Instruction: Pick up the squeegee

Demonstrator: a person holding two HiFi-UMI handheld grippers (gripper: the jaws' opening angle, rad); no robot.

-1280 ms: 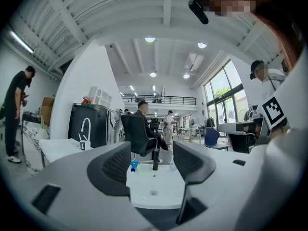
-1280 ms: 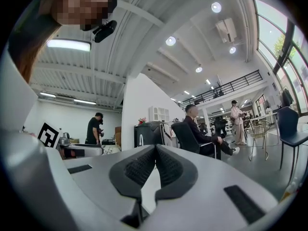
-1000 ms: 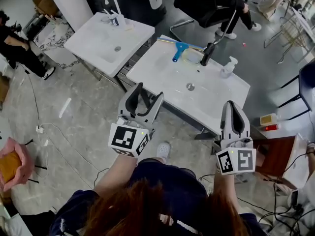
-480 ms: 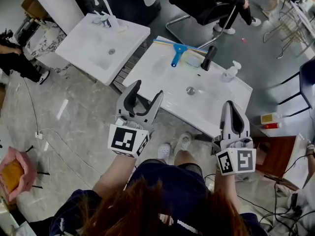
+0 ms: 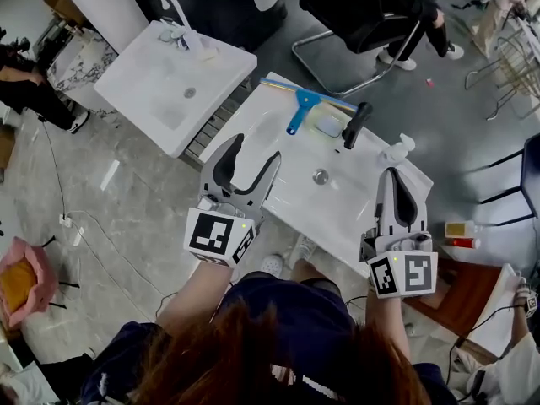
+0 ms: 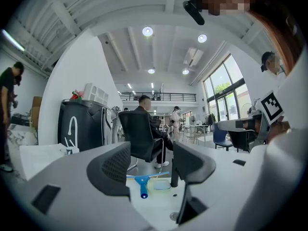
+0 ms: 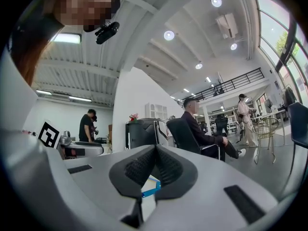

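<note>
The squeegee [image 5: 297, 109] has a blue handle and a long thin blade. It lies at the far rim of a white washbasin [image 5: 272, 160], next to a black tap [image 5: 354, 125]. My left gripper [image 5: 251, 160] is open and empty over the basin's near left edge, well short of the squeegee. In the left gripper view the squeegee [image 6: 142, 185] shows between the spread jaws of the left gripper [image 6: 151, 166], far ahead. My right gripper [image 5: 395, 180] is shut and empty at the basin's near right corner. In the right gripper view, a blue edge [image 7: 151, 187] peeks past the shut right gripper [image 7: 155, 166].
A pale pad [image 5: 327, 125] lies beside the tap, and a soap dispenser [image 5: 397, 150] stands at the basin's right end. A second white basin [image 5: 160, 78] stands to the left. A seated person on a black chair [image 5: 364, 11] is beyond. Cables cross the floor.
The basin with the squeegee has drawn closer under both grippers. The left stays open and the right stays shut.
</note>
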